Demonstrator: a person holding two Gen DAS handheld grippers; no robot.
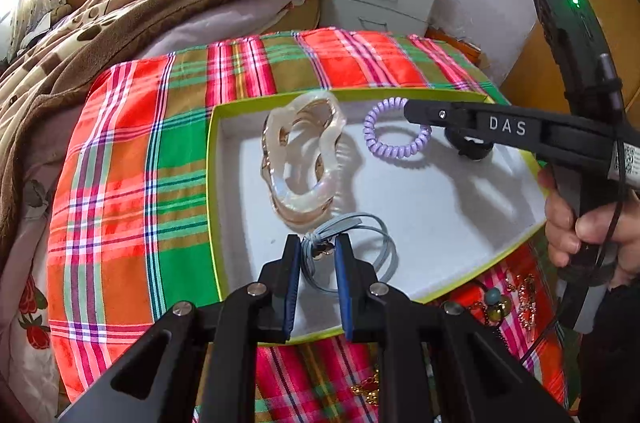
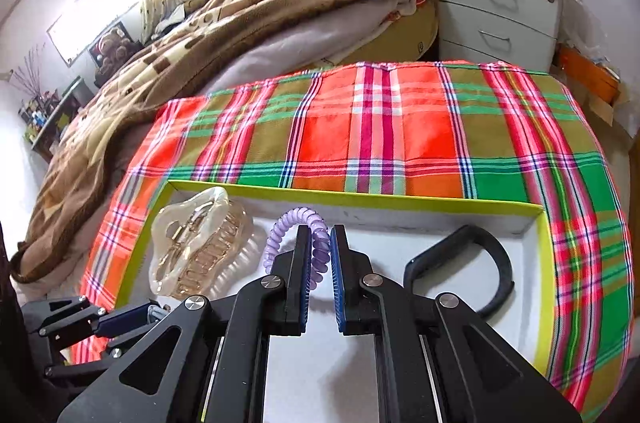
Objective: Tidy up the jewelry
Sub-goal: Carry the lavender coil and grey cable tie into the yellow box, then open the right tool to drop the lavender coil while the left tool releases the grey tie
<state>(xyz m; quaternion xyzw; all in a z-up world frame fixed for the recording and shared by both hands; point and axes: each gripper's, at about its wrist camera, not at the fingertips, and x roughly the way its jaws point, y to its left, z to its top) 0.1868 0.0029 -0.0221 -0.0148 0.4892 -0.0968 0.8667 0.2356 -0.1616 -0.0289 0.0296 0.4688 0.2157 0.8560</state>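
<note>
A white tray with a lime-green rim (image 1: 212, 183) (image 2: 360, 199) lies on a plaid cloth. Inside it are a clear hair claw (image 1: 304, 159) (image 2: 196, 255) and a black band (image 2: 480, 263) (image 1: 472, 149). My left gripper (image 1: 318, 243) is shut on a grey hair tie (image 1: 352, 247) at its knot, over the tray's near part; the loops trail beside the fingers. It also shows at the right wrist view's lower left (image 2: 148, 311). My right gripper (image 2: 320, 235) (image 1: 414, 111) is shut on a purple spiral hair tie (image 2: 316, 255) (image 1: 396, 147), held over the tray between claw and band.
The plaid cloth (image 1: 128, 183) (image 2: 400, 135) covers the surface. Beads and gold chains (image 1: 508, 299) lie on it at the tray's near right. A bed with a brown blanket (image 2: 180, 63) is to the left, and a grey nightstand (image 2: 500, 7) stands behind. A hand (image 1: 580, 223) holds the right gripper.
</note>
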